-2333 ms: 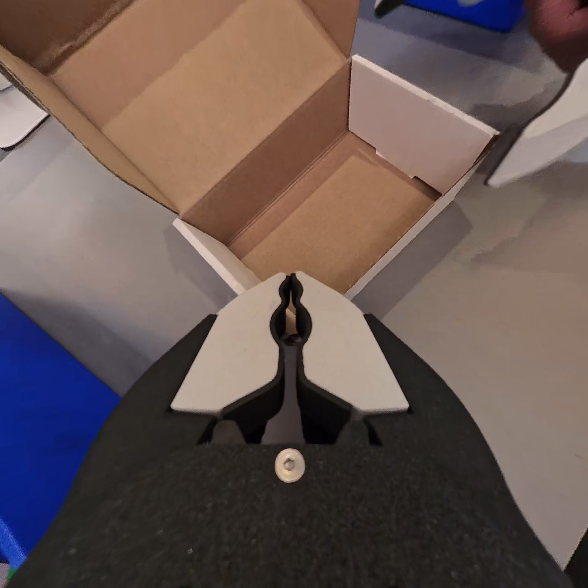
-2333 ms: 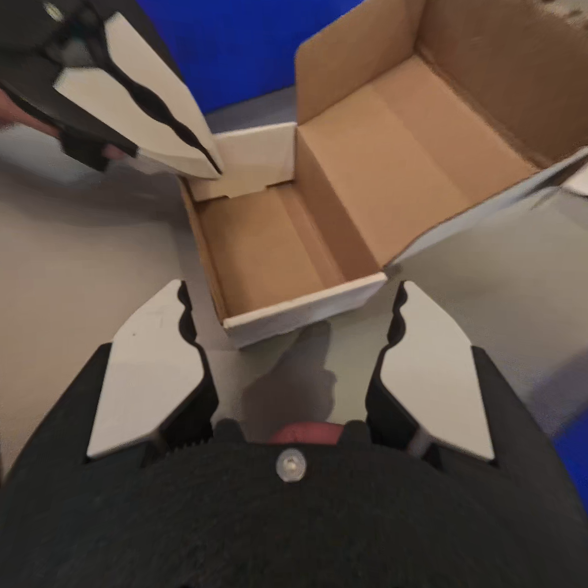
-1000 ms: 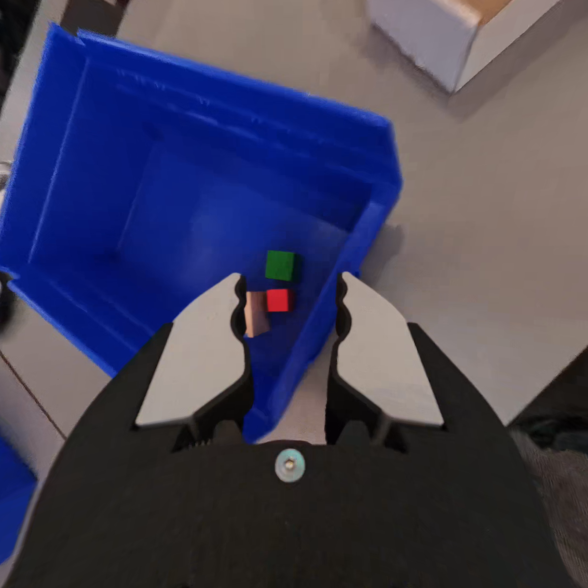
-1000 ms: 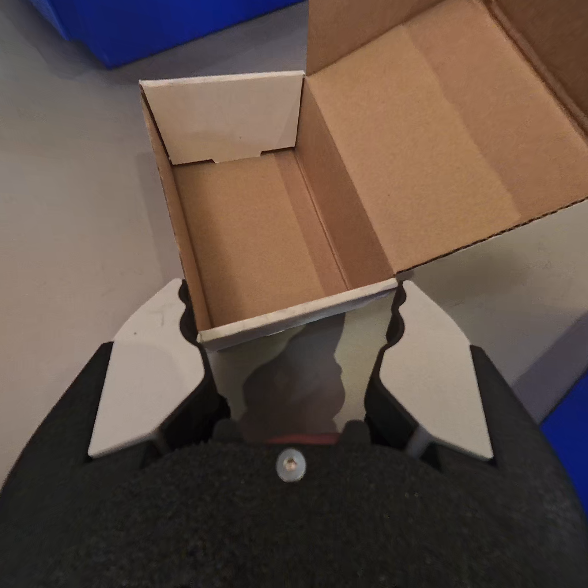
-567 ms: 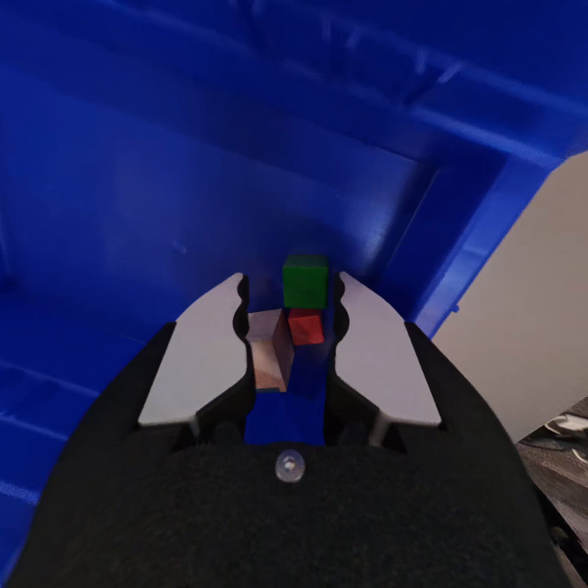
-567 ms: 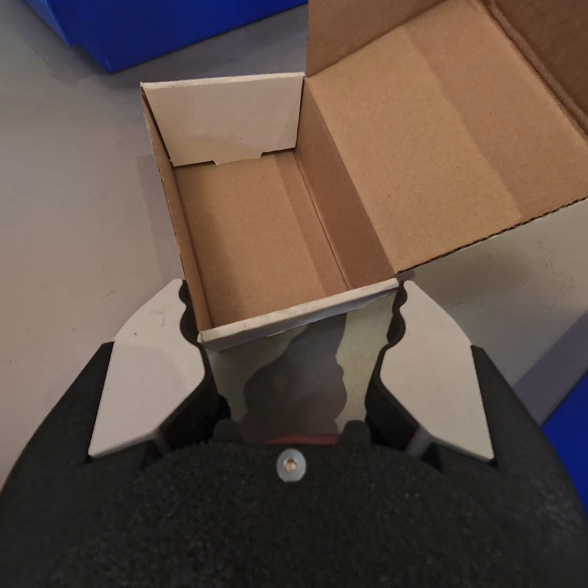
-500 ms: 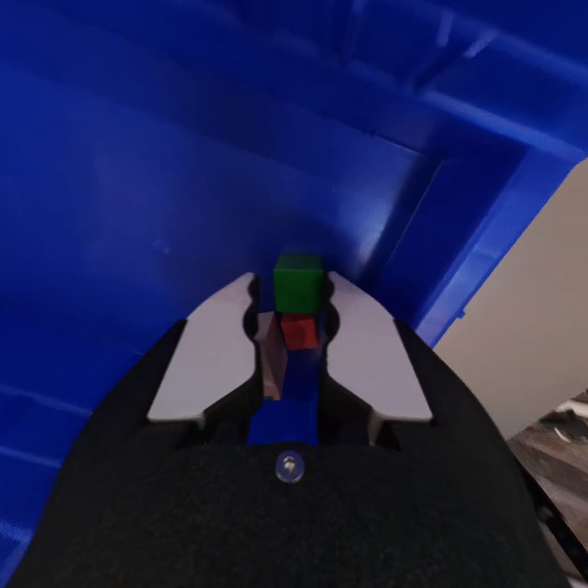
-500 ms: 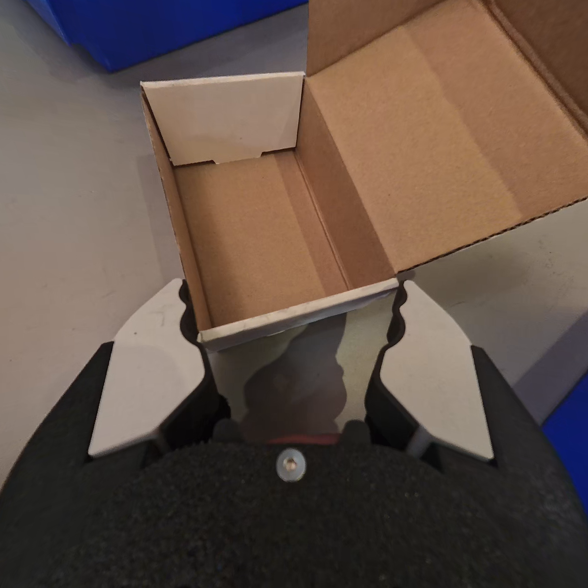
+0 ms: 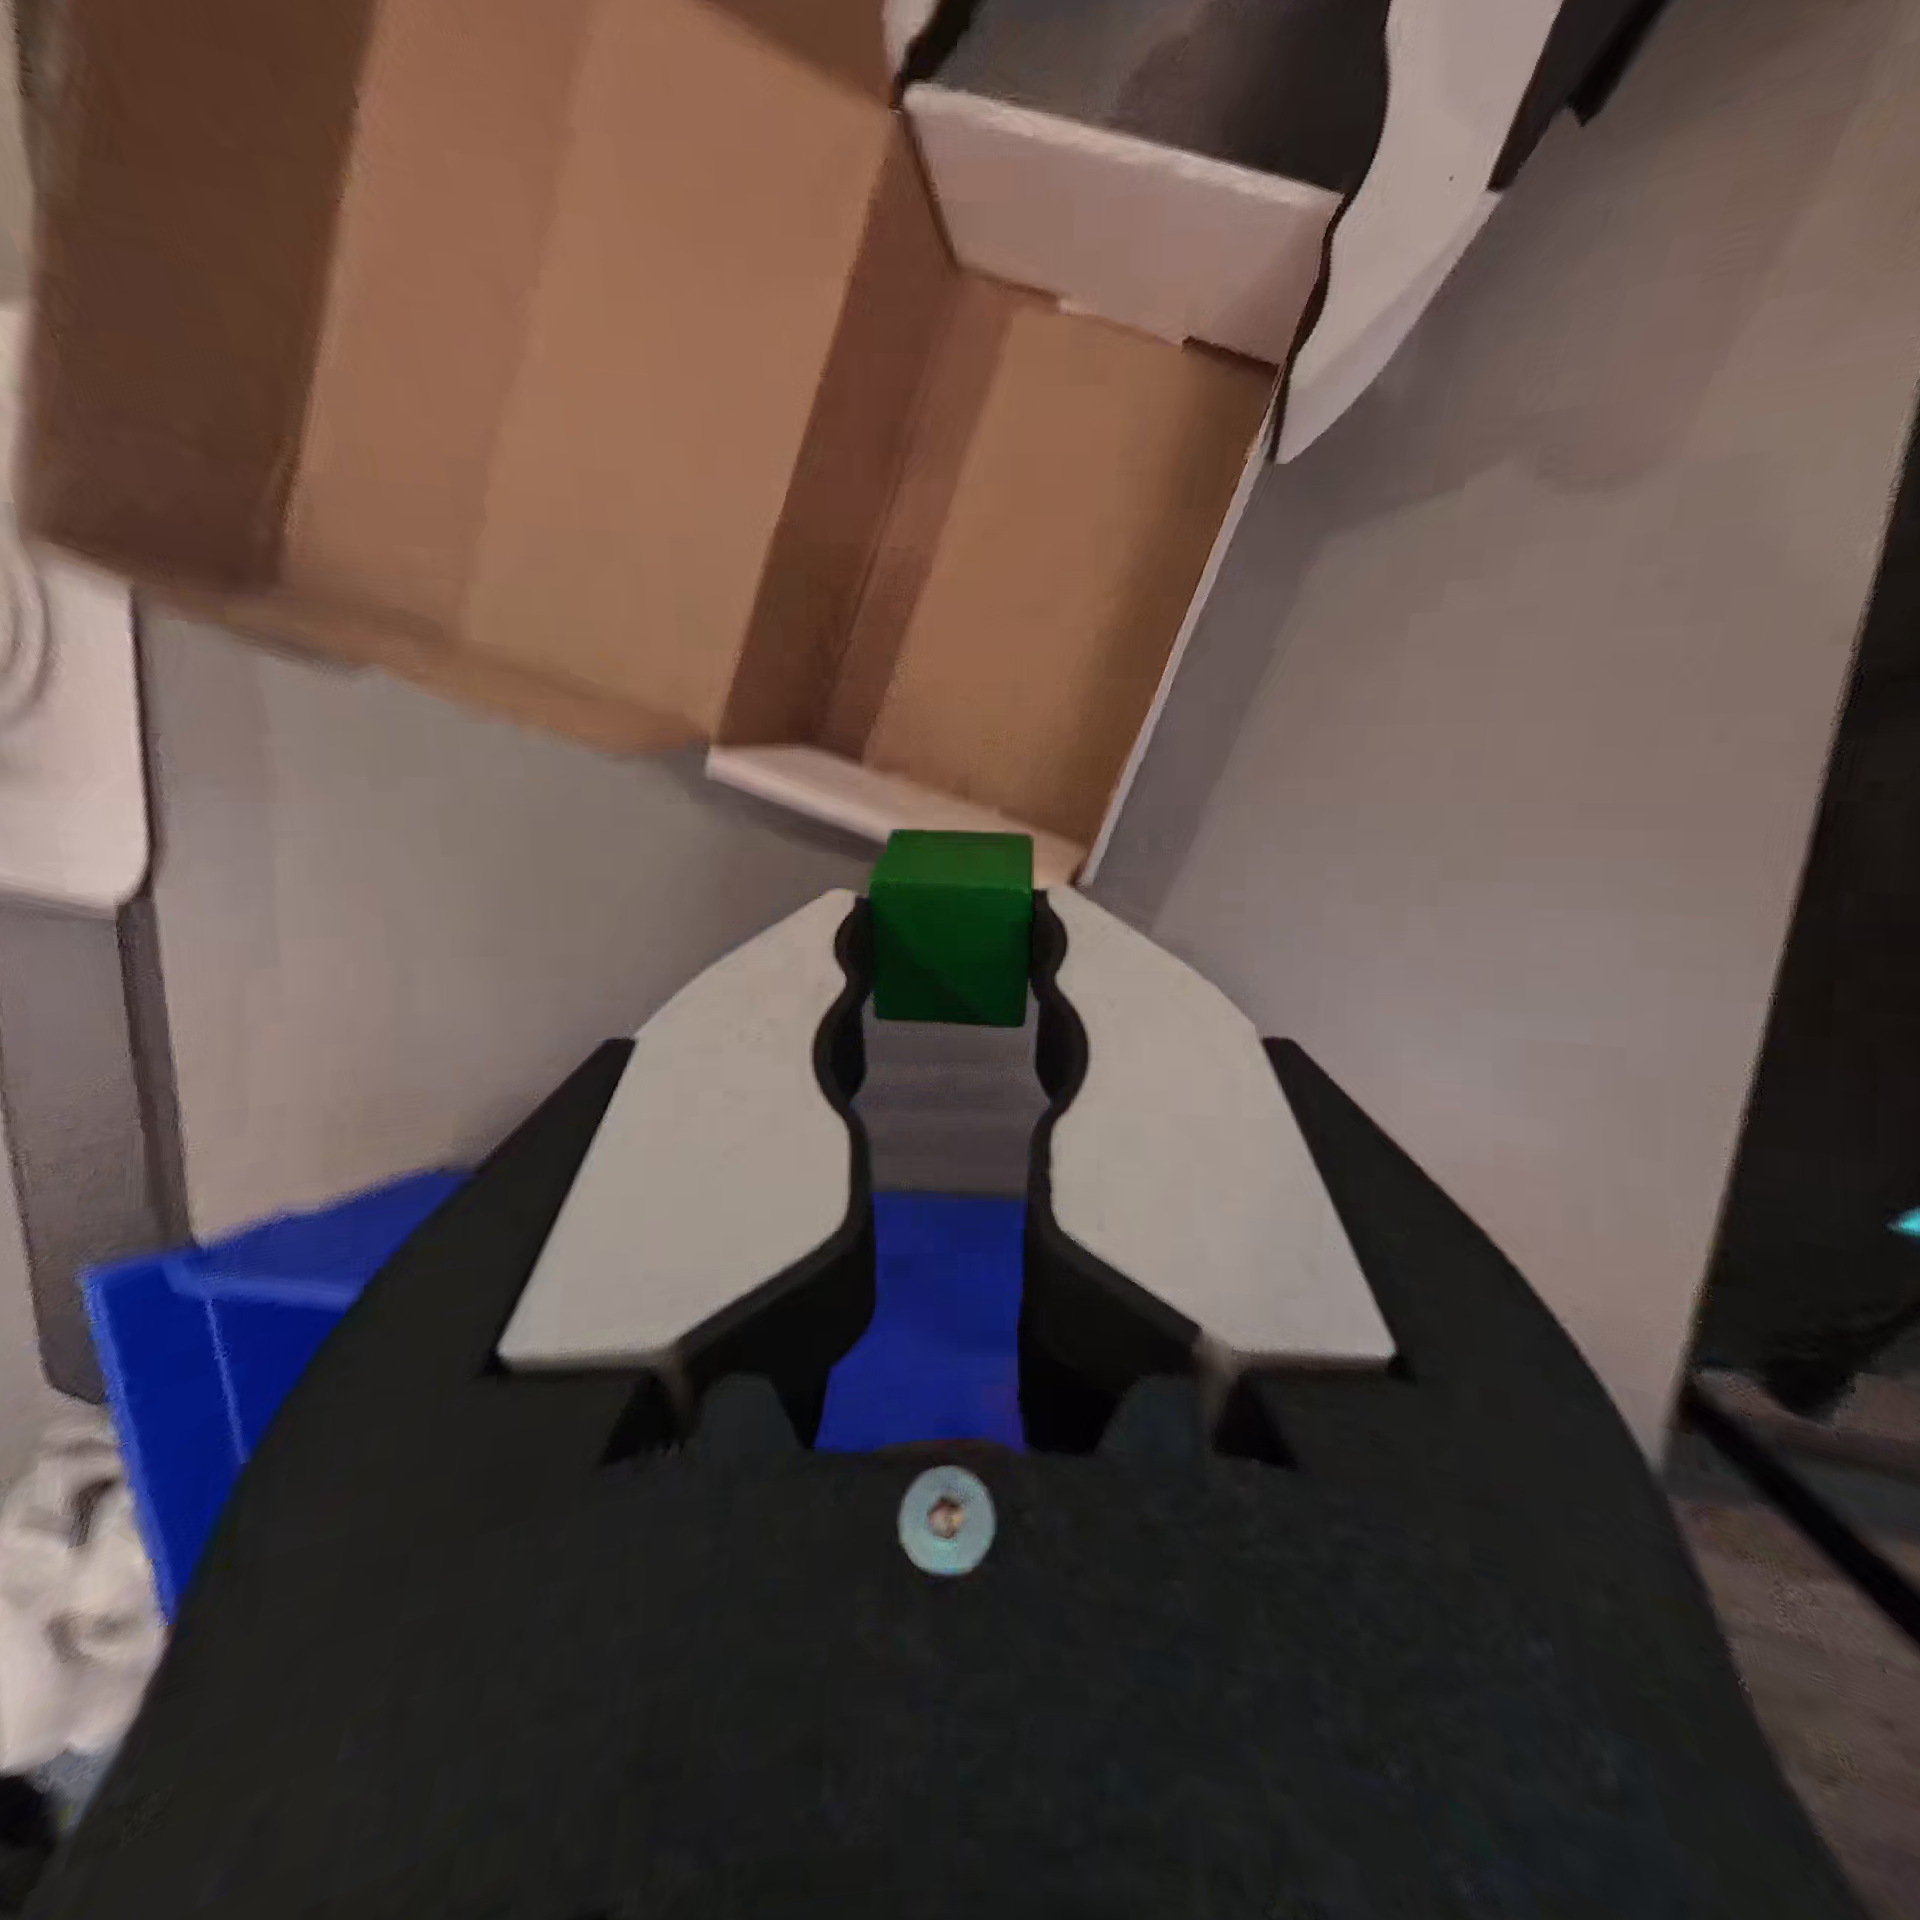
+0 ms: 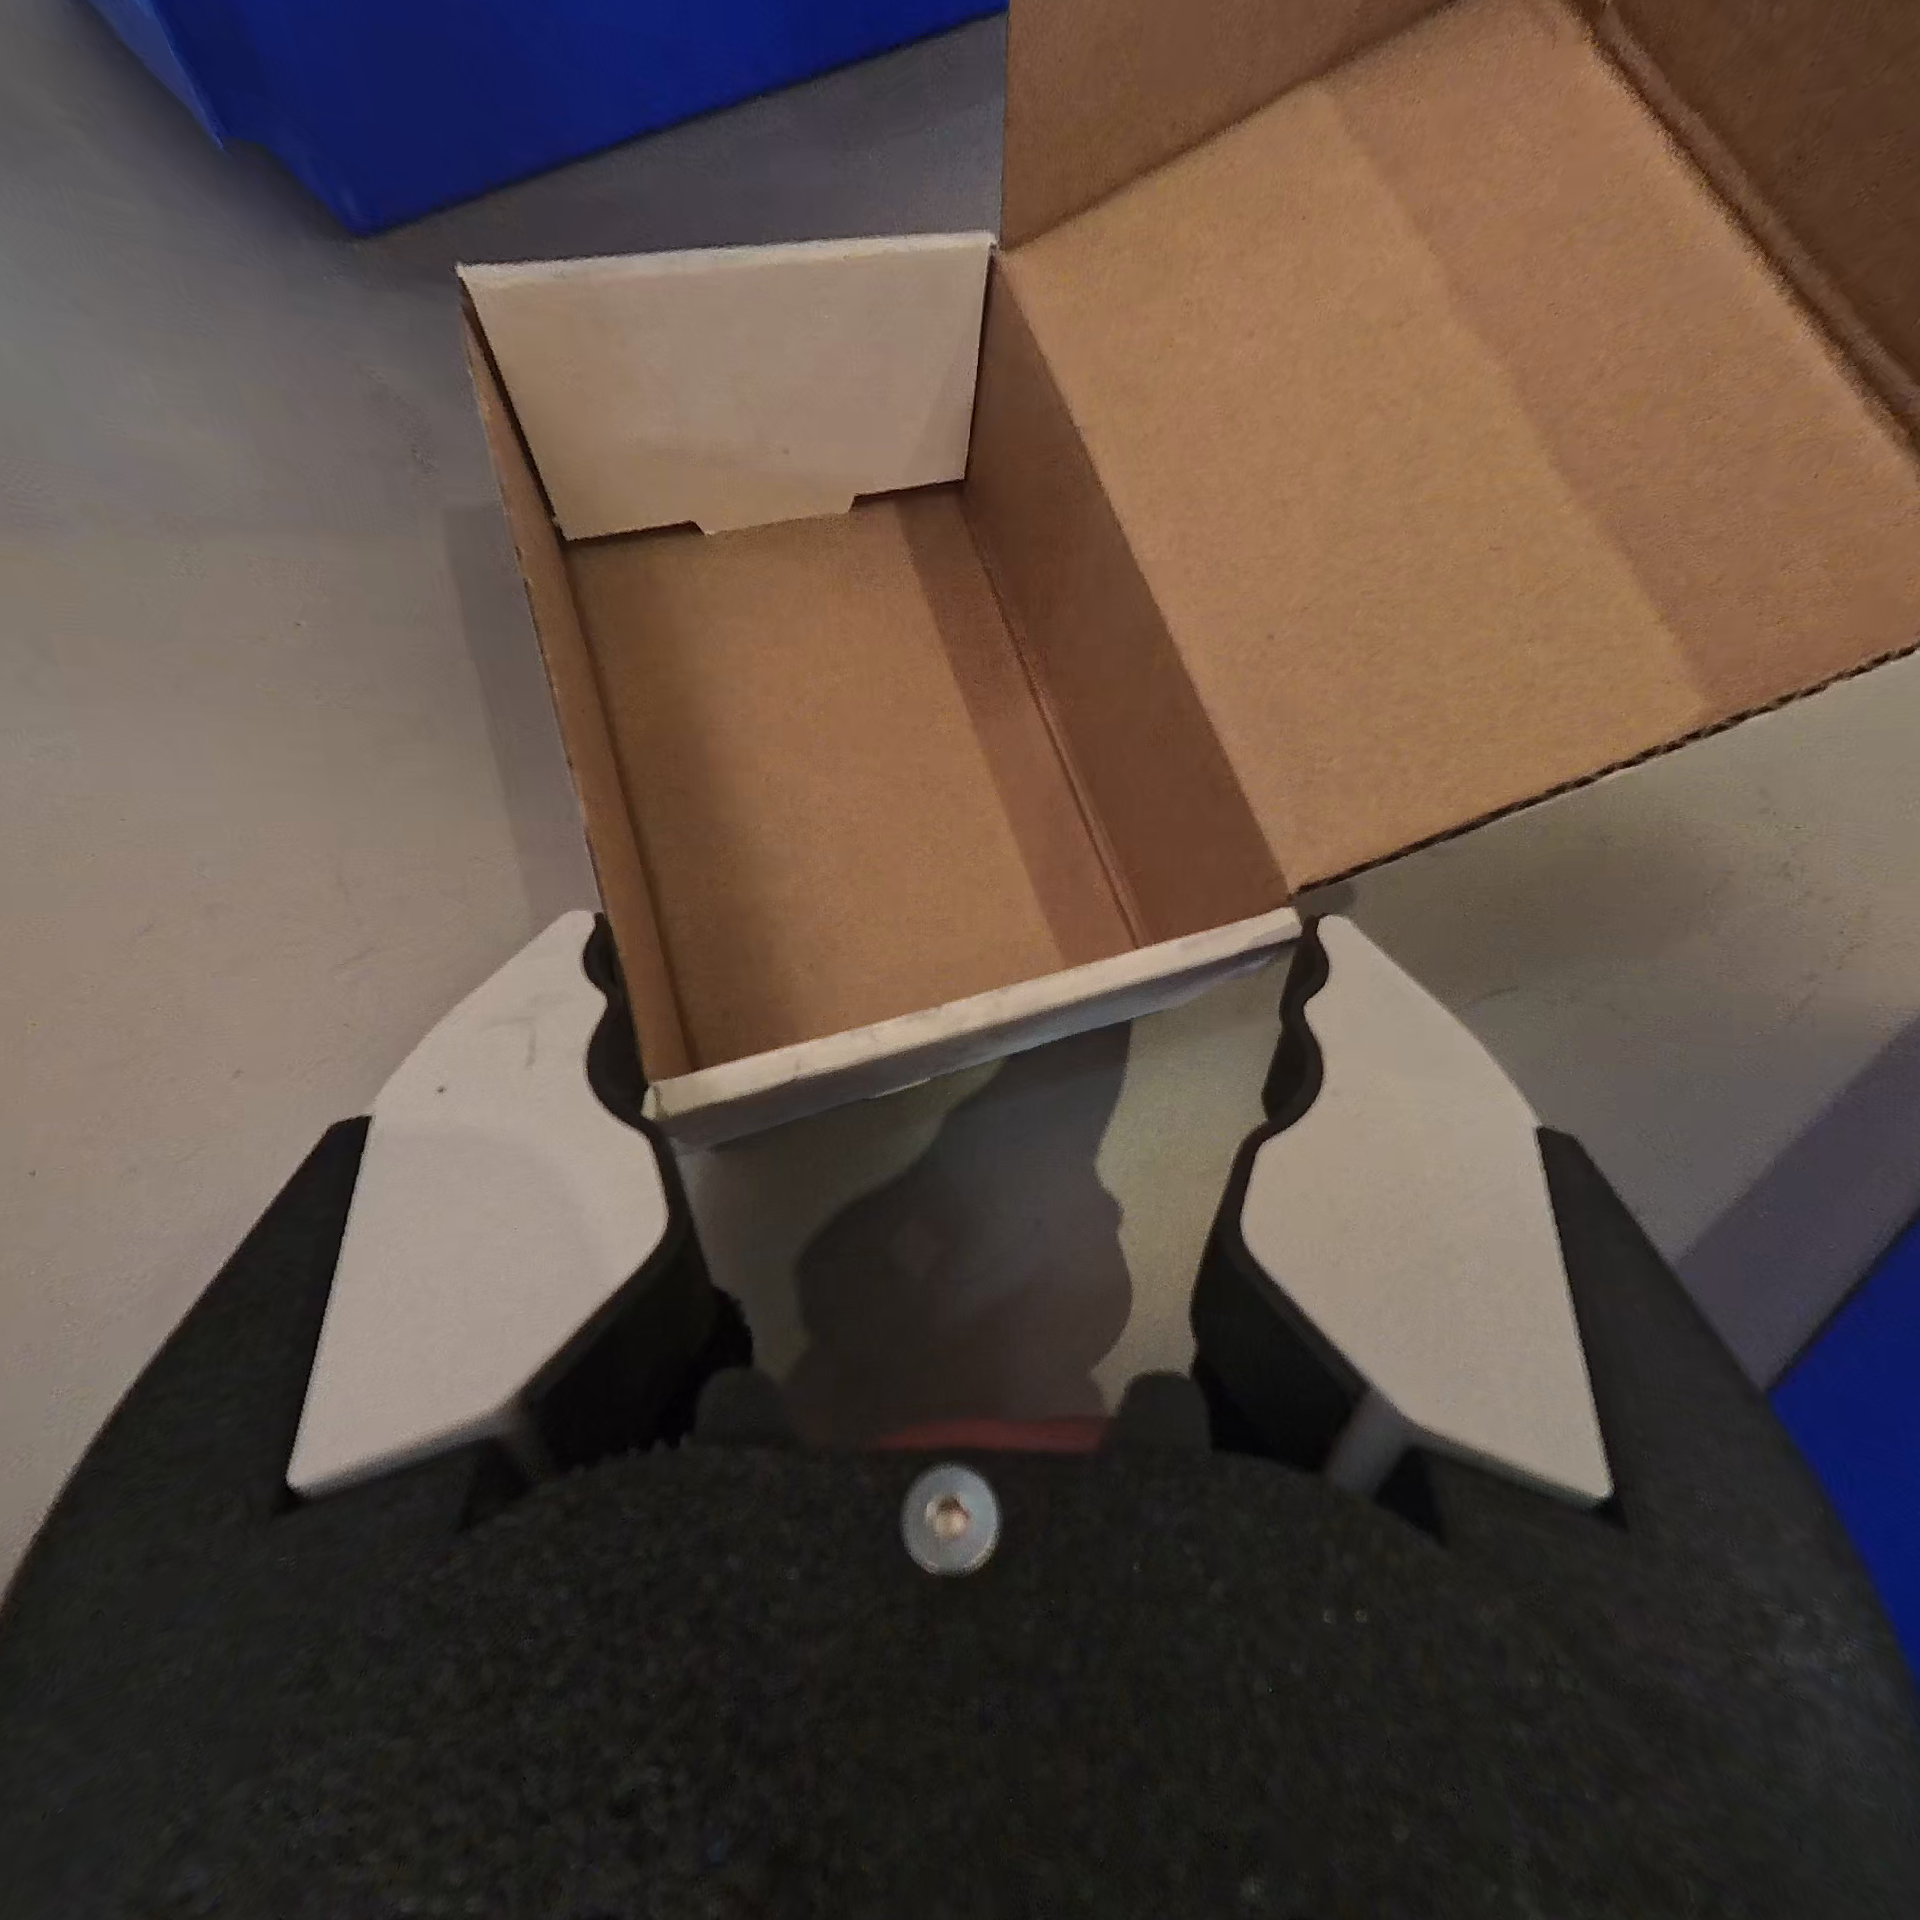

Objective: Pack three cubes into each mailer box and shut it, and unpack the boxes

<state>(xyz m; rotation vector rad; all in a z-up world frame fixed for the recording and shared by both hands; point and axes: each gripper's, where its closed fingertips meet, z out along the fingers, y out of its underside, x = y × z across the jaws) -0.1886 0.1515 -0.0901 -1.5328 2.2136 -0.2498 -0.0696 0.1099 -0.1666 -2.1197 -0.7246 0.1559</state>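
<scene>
My left gripper (image 9: pixel 951 935) is shut on a green cube (image 9: pixel 951 940), held at its fingertips just before the near end of the open mailer box (image 9: pixel 1101 218). The box is brown inside and white outside, with its lid (image 9: pixel 520 364) folded back to the left. In the right wrist view the box (image 10: pixel 727 395) is empty. My right gripper (image 10: pixel 956 925) is open, with the box's near end wall between its fingers (image 10: pixel 499 1174). One right finger (image 9: pixel 1403 208) shows at the box's far right corner in the left wrist view.
A blue bin (image 9: pixel 239 1351) lies below and behind my left gripper. Another blue bin (image 10: pixel 520 94) stands beyond the box, and a blue edge (image 10: pixel 1849 1403) shows at the lower right. The grey table (image 10: pixel 229 623) surrounds the box. The tips of one gripper are about 15 cm away from the tips of the other.
My left gripper closed on the green cube in the blue bin, lifted it out and swung over to the mailer box. The right gripper has stayed put at the box.
</scene>
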